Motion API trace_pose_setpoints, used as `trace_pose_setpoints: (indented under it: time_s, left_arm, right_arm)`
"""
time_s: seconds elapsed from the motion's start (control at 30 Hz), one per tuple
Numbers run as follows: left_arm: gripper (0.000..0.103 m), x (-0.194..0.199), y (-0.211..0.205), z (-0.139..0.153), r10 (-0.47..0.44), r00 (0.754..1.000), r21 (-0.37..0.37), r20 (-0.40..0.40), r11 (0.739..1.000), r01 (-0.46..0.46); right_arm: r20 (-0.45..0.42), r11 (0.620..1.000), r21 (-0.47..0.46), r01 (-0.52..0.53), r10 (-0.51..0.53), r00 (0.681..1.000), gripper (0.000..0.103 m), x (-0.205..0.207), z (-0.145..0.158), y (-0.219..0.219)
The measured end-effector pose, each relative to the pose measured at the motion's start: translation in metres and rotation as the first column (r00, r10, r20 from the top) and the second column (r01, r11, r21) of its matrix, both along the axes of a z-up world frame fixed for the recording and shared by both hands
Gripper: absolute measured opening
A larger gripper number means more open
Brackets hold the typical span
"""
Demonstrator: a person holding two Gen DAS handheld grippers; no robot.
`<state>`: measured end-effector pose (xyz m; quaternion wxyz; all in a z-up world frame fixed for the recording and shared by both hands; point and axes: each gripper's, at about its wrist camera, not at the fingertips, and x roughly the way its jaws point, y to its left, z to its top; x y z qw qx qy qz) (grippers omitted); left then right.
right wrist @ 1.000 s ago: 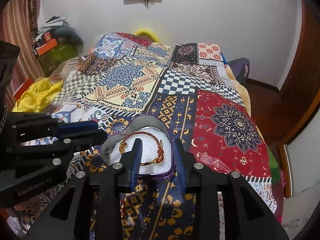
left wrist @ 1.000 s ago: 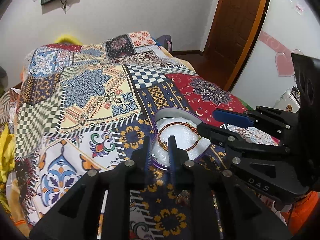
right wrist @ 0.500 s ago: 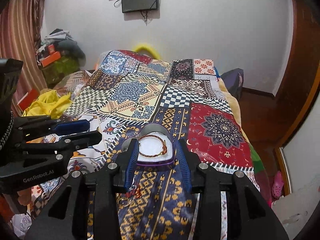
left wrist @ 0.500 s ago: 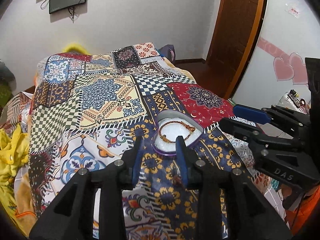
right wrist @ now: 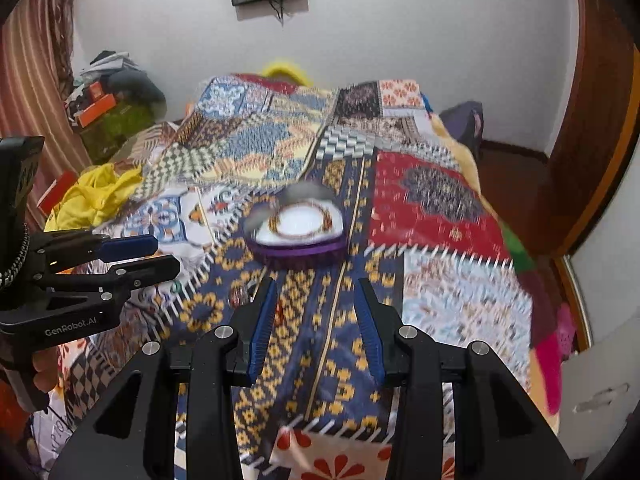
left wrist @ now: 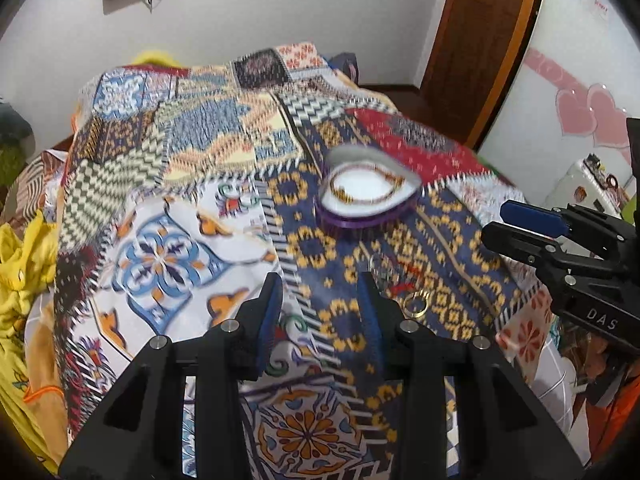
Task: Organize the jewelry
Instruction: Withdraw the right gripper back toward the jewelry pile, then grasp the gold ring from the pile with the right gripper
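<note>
Your left gripper (left wrist: 320,292) and right gripper (right wrist: 314,300) both gape wide, holding nothing, above the patchwork bedspread (left wrist: 160,248); the beaded bracelet (left wrist: 370,188) lies inside the heart-shaped purple box (left wrist: 366,216), gold ring (left wrist: 415,305) nearby.

Loose gold ring (left wrist: 415,306) beside left gripper (left wrist: 320,300)

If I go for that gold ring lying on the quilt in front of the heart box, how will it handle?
The gold ring looks small, thin and smooth, so it may slip between the pads. It lies flat on the soft patchwork quilt, so it will probably sink rather than roll. Likely very light.
</note>
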<state>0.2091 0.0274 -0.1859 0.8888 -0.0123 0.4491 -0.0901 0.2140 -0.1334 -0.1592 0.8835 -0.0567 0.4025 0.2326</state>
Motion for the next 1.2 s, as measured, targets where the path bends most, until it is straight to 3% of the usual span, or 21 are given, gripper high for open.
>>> trace_pose_setpoints:
  time_s: [0.23,0.47,0.67,0.77,0.87,1.2]
  left_arm:
    - [0.038,-0.004,-0.007,-0.023,-0.031,0.998,0.000,-0.051,1.000,0.031]
    - [0.038,-0.009,-0.005,-0.025,-0.051,0.997,-0.019,-0.052,0.999,0.050]
    - [0.038,-0.009,0.000,-0.024,-0.049,0.998,-0.063,-0.051,0.997,0.045]
    - [0.038,-0.007,-0.001,-0.025,-0.047,0.997,-0.087,-0.057,0.995,0.042]
    - [0.036,-0.006,-0.006,-0.028,-0.060,0.996,-0.104,-0.066,0.993,0.053]
    - [0.031,-0.004,-0.045,-0.038,-0.151,0.985,-0.069,-0.082,0.987,0.146]
  right_arm:
    - [-0.082,0.999,0.010,-0.042,0.043,0.996,0.036,-0.007,-0.024,0.009]
    - [-0.133,0.993,-0.015,-0.117,0.114,0.985,0.036,-0.010,-0.045,0.032]
    - [-0.088,0.984,-0.075,-0.159,0.152,0.984,0.036,-0.012,-0.051,0.042]
    - [-0.072,0.983,-0.084,-0.165,0.159,0.985,0.024,-0.012,-0.051,0.041]
    - [-0.072,0.983,-0.078,-0.169,0.164,0.984,0.023,-0.014,-0.049,0.037]
    - [-0.064,0.997,-0.036,-0.075,0.073,0.995,0.023,-0.011,-0.041,0.000]
